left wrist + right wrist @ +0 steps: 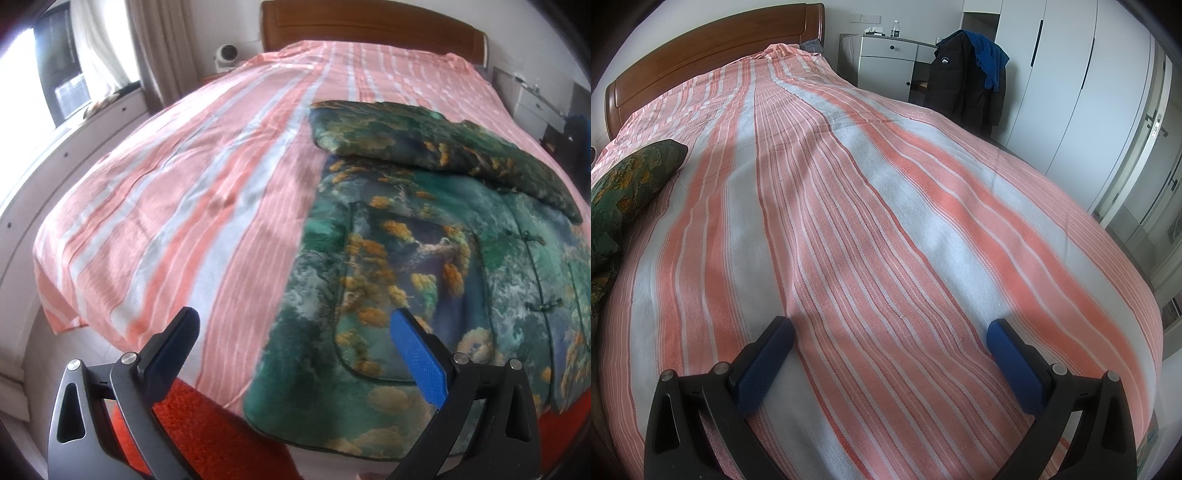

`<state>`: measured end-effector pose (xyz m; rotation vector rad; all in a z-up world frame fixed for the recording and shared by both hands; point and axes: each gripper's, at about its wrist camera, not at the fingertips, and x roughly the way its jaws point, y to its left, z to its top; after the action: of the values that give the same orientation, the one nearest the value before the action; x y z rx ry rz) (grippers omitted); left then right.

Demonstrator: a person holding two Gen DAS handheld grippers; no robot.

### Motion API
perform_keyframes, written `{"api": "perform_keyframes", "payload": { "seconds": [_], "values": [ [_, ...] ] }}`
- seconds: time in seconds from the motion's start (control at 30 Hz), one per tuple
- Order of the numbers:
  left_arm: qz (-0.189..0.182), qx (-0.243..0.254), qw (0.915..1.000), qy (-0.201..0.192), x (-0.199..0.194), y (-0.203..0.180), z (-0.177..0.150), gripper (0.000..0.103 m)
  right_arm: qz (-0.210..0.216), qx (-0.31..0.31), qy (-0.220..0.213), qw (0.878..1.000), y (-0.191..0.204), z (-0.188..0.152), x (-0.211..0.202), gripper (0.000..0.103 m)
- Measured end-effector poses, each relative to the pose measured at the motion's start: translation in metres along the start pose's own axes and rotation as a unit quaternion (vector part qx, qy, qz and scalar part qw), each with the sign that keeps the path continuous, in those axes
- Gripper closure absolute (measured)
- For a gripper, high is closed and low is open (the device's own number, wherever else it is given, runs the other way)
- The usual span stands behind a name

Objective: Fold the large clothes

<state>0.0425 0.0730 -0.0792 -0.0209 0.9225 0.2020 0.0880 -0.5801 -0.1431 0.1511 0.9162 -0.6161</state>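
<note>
While hovering wide open over the hem, left gripper (pixel 295 336) grips nothing, one blue pad above the jacket (pixel 424 266), the other above the striped sheet (pixel 184 206). Right gripper (pixel 890 343) likewise spread and empty, over bare sheet (pixel 886 221) with the jacket well off to its left. Jacket flat near the foot of the bed, front up, knot buttons (pixel 541 306) fastened, one sleeve (pixel 424 147) already folded across the chest. Risk close in: a pinch at the hem catching the sheet too, dragging both up together. Padded cloth looks thick and springy, likely to slip from a shallow bite or spring back open. Hem close to the bed edge, red rug (pixel 192 413) below, so a careless tug could slide the lot off. Further up: lifting the bottom might shift that folded sleeve and undo it. Far end: headboard (pixel 369 26) and fan (pixel 227 55), out of harm's way.
</note>
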Motion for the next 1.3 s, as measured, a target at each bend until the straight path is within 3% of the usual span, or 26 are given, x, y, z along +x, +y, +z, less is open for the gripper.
{"api": "perform_keyframes", "payload": {
  "seconds": [0.53, 1.3],
  "values": [
    [0.021, -0.019, 0.9995, 0.012, 0.003, 0.006, 0.003, 0.000, 0.000, 0.000, 0.000, 1.000, 0.001, 0.000, 0.000, 0.000],
    [0.035, 0.015, 0.9990, 0.022, 0.006, -0.013, -0.006, 0.000, 0.000, 0.001, -0.003, 1.000, 0.001, -0.001, -0.001, 0.000]
  ]
}}
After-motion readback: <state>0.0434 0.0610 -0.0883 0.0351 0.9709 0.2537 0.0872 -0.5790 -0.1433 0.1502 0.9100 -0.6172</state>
